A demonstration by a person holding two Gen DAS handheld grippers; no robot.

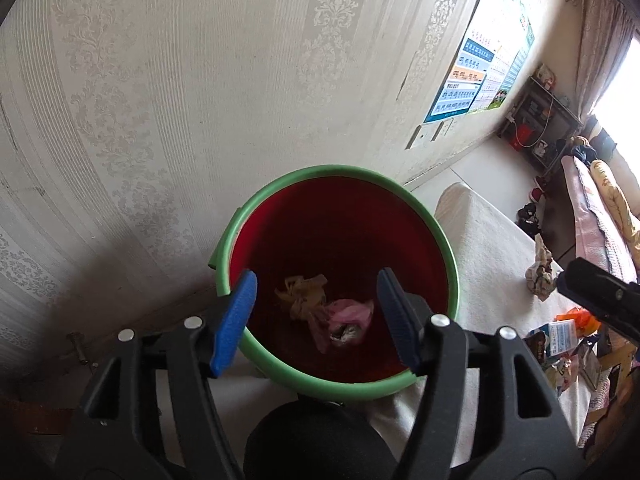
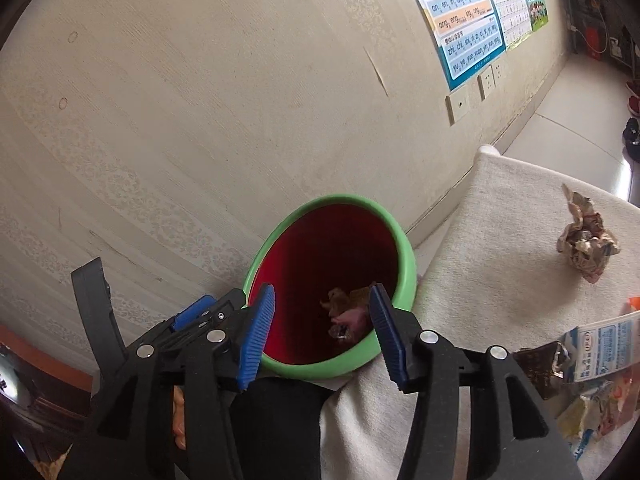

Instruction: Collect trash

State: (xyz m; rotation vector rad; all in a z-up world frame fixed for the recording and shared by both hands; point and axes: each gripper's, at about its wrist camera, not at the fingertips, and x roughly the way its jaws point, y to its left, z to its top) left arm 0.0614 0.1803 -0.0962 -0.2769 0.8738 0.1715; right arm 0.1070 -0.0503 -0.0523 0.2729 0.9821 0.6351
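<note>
Over the bin point(image 1: 338, 280), a red tub with a green rim standing against the wallpapered wall point(image 1: 160, 80), both grippers hang with their blue pads apart and nothing between them. The left gripper point(image 1: 316, 320) looks almost straight down into the tub; the right gripper point(image 2: 322, 330) sits beside it, aimed across the near rim. Two scraps already lie at the bottom: a tan crumpled paper point(image 1: 304, 290) and a pink wrapper point(image 1: 348, 318), touching each other.

More trash waits on the white cloth point(image 2: 500, 240) to the right of the bin: a crumpled newspaper ball point(image 2: 586, 240) lying alone, well apart from the rim, and a heap of wrappers and cartons point(image 2: 596, 364) nearer the right gripper.

The step in hand looks like the turn back for the next piece. To do it well, I would send the right gripper to the paper ball, since it lies clear of everything. Come down from above with the jaws wide, straddle the ball at its thickest part, and close firmly without pinching the cloth underneath. Carry it well over the green rim before letting go.
</note>
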